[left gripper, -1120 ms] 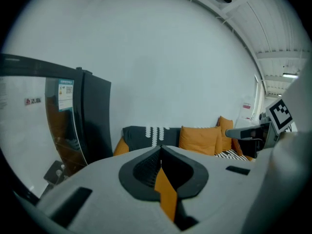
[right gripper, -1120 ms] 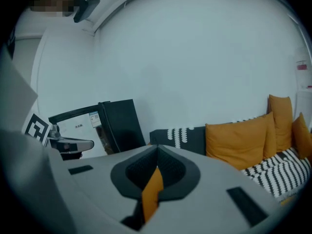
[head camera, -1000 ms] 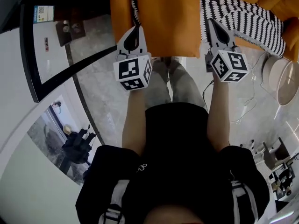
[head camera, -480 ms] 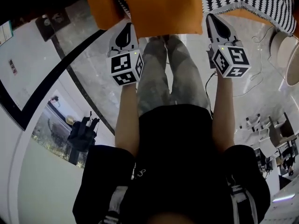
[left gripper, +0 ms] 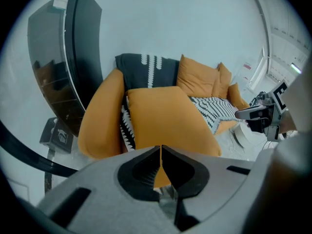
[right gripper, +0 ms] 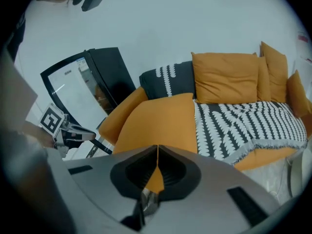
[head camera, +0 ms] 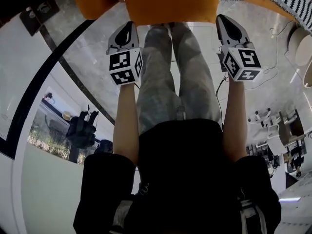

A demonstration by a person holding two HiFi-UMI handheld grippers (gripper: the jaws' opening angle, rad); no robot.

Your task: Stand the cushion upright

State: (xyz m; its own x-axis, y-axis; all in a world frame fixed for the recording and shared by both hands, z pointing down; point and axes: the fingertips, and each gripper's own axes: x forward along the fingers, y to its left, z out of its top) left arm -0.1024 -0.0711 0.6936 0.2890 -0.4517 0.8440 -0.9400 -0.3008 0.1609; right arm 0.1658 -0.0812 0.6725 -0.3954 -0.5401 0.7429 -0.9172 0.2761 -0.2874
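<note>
change: both lowered and backed off since a second ago | left gripper point(head camera: 128, 25): clenched, empty | right gripper point(head camera: 222, 19): same | square orange fabric cushion point(head camera: 170, 1): untouched, on orange sofa point(left gripper: 97, 116) seat edge | task: probably done

One sofa point(right gripper: 122, 116). Four orange cushions point(right gripper: 161, 121) on it: one large in front, three along the back (the far two partly overlapped). One dark cushion point(right gripper: 168, 79) with white marks. One black-and-white throw point(right gripper: 243, 123). Two grippers: left gripper point(head camera: 129, 25), right gripper point(head camera: 223, 19).
</note>
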